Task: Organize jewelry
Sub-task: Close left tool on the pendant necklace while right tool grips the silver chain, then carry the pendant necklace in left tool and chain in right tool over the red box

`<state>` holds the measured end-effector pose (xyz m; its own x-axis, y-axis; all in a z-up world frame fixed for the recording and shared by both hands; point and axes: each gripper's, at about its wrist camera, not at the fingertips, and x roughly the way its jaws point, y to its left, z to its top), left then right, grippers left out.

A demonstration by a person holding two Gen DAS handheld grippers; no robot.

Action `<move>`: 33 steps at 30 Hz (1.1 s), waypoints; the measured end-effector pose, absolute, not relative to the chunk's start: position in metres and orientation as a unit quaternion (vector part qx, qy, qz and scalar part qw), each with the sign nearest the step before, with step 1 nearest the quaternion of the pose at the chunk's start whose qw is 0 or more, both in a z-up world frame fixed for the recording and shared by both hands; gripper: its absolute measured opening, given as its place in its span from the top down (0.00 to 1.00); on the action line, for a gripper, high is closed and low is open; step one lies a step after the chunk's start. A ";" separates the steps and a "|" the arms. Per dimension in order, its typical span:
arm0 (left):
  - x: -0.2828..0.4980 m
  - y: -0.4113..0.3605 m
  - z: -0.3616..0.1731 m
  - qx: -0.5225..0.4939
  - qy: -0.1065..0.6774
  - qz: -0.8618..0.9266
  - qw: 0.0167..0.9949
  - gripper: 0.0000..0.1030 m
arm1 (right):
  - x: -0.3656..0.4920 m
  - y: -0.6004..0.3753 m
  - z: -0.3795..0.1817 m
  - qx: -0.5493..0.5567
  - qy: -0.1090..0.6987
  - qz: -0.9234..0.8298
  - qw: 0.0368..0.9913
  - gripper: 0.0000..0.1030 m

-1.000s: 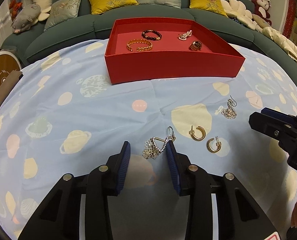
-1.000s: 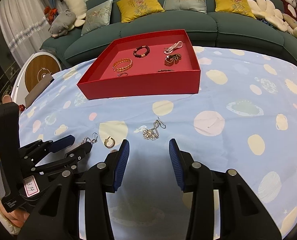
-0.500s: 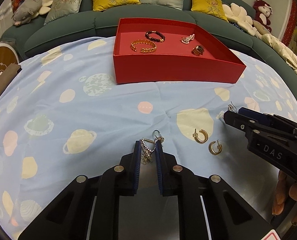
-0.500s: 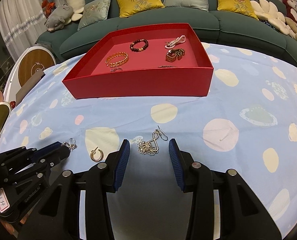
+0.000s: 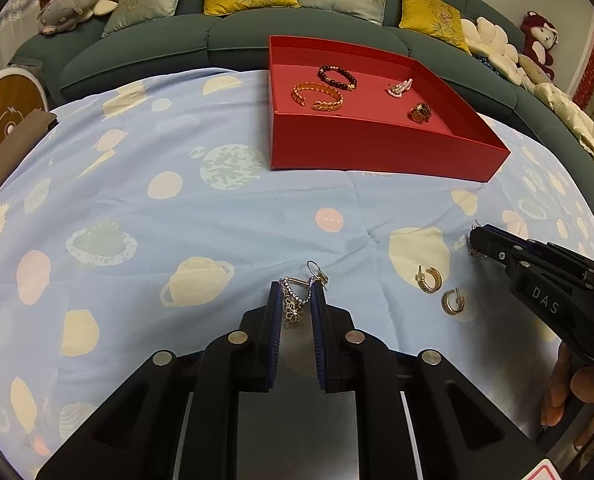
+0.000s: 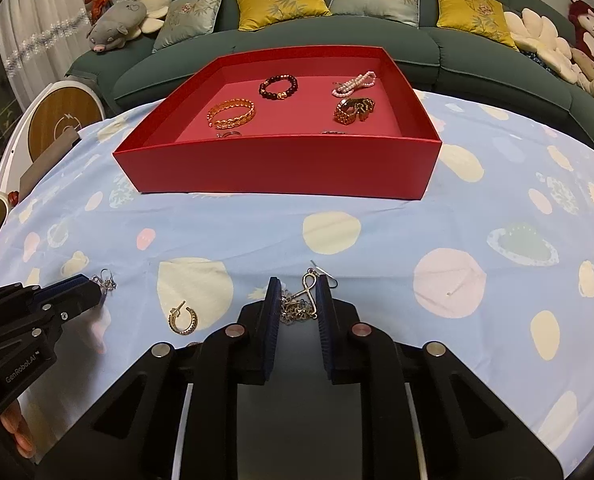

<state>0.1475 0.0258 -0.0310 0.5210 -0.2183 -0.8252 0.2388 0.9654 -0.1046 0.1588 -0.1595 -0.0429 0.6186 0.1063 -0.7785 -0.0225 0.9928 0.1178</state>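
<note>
We had bracelets in the far red cardboard tray; both the left gripper and the right gripper pinched silver dangly earrings, near gold hoop earrings left.

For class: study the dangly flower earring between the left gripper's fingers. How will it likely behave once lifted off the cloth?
The flower earring is fine chain and linked charms, so it probably hangs limp and swings. It looks thin, likely very light. Only part sits between the left gripper pads; its hook pokes out and might snag the tablecloth.
</note>
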 end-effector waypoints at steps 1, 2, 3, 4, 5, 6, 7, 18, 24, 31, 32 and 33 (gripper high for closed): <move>0.148 0.026 -0.030 0.008 0.471 -0.132 0.872 0.89 | 0.159 -0.161 -0.041 0.052 0.435 0.038 0.898 0.93; 0.147 0.027 -0.028 0.007 0.470 -0.132 0.873 0.89 | 0.159 -0.162 -0.039 0.056 0.435 0.040 0.898 0.99; 0.147 0.027 -0.026 0.007 0.467 -0.132 0.874 0.89 | 0.159 -0.162 -0.038 0.059 0.435 0.040 0.898 0.99; 0.147 0.027 -0.024 0.007 0.466 -0.133 0.875 0.89 | 0.159 -0.162 -0.037 0.058 0.434 0.040 0.898 0.99; 0.146 0.027 -0.023 0.007 0.464 -0.133 0.875 0.89 | 0.159 -0.162 -0.038 0.057 0.435 0.040 0.898 0.99; 0.146 0.027 -0.022 0.007 0.464 -0.134 0.876 0.89 | 0.159 -0.162 -0.039 0.058 0.437 0.041 0.897 0.99; 0.145 0.027 -0.022 0.007 0.463 -0.133 0.876 0.89 | 0.159 -0.161 -0.040 0.059 0.439 0.042 0.896 0.99; 0.146 0.026 -0.024 0.005 0.469 -0.133 0.873 0.89 | 0.151 -0.164 -0.040 0.058 0.436 0.037 0.897 0.66; 0.144 0.022 -0.025 0.011 0.471 -0.135 0.872 0.89 | 0.150 -0.156 -0.047 0.028 0.432 0.036 0.901 0.69; 0.147 0.025 -0.026 0.004 0.475 -0.130 0.870 0.89 | 0.150 -0.162 -0.046 0.028 0.429 0.033 0.902 0.86; 0.147 0.026 -0.026 0.003 0.475 -0.130 0.870 0.89 | 0.149 -0.161 -0.046 0.025 0.428 0.032 0.903 0.86; 0.147 0.026 -0.026 0.002 0.475 -0.130 0.870 0.89 | 0.148 -0.161 -0.046 0.025 0.428 0.032 0.903 0.87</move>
